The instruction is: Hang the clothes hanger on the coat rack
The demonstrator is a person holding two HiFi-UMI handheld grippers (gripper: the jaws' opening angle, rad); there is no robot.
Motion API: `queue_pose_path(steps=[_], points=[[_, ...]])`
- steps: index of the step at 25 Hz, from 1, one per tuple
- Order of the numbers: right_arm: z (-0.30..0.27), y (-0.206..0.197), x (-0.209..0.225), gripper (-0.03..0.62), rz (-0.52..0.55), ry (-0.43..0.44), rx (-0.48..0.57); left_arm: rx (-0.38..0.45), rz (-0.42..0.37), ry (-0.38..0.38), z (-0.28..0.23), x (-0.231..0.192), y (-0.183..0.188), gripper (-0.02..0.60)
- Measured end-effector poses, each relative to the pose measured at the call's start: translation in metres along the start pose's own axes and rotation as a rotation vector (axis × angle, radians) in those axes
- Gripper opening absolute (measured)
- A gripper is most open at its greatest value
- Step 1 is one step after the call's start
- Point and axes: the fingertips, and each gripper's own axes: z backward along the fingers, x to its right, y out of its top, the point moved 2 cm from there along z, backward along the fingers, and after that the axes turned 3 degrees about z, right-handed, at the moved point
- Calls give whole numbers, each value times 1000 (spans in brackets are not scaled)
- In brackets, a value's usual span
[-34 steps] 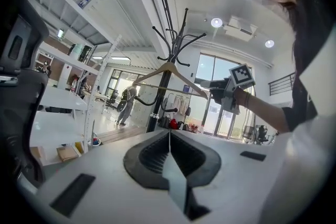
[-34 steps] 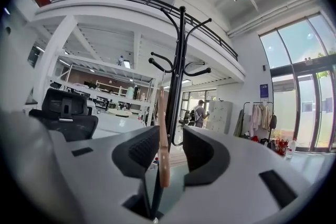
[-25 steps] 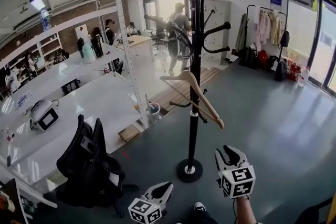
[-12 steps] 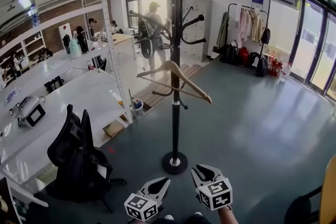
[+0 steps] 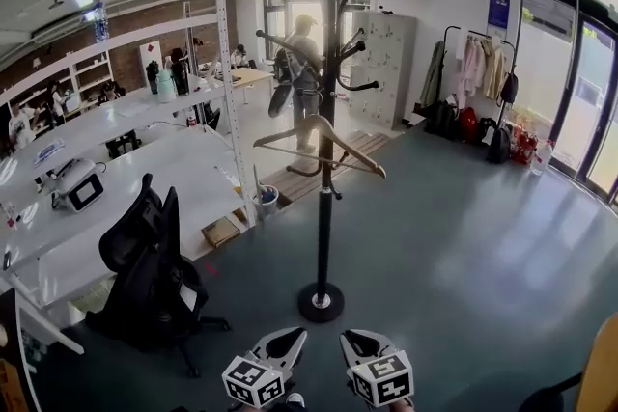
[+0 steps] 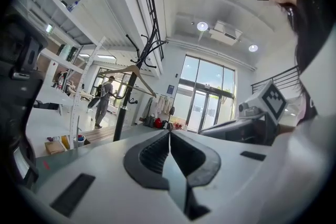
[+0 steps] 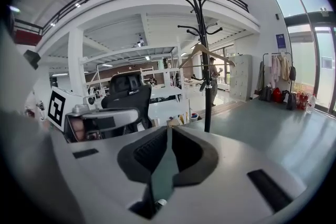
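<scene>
A black coat rack (image 5: 325, 169) stands in the middle of the floor on a round base. A wooden clothes hanger (image 5: 319, 142) hangs from one of its lower arms, free of both grippers. My left gripper (image 5: 293, 337) and right gripper (image 5: 351, 339) sit side by side at the bottom of the head view, well short of the rack's base. The left gripper (image 6: 169, 132) is shut and empty, with the hanger (image 6: 131, 72) far ahead. The right gripper (image 7: 168, 131) has its jaws closing, tips meeting, nothing between them; the rack (image 7: 206, 92) and hanger (image 7: 206, 53) are far off.
A black office chair (image 5: 145, 270) stands left of the rack beside white shelving and tables (image 5: 116, 178). A person (image 5: 302, 63) walks in the background. A garment rail with clothes (image 5: 478, 63) stands by the right wall. Glass doors line the right side.
Both grippers drew back from the rack toward the bottom of the head view. The right gripper's jaws went from wide open to closed. The hanger, first tilted, hangs more level.
</scene>
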Motion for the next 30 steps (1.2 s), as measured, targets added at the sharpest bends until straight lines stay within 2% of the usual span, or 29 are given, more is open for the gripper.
queue_pose_path(steps=[3, 7, 15, 20, 30], points=[[31, -27, 1, 37, -15, 20, -12, 14, 4, 18, 7, 39, -17, 0], [62, -56, -4, 37, -32, 53, -24, -20, -4, 26, 23, 82, -46, 0], [115, -110, -28, 37, -41, 107, -63, -63, 19, 69, 59, 143, -89, 0], [127, -126, -38, 32, -54, 115, -74, -75, 6, 73, 71, 157, -95, 0], [136, -126, -47, 29, -61, 89, -68, -60, -12, 54, 85, 161, -89, 0]])
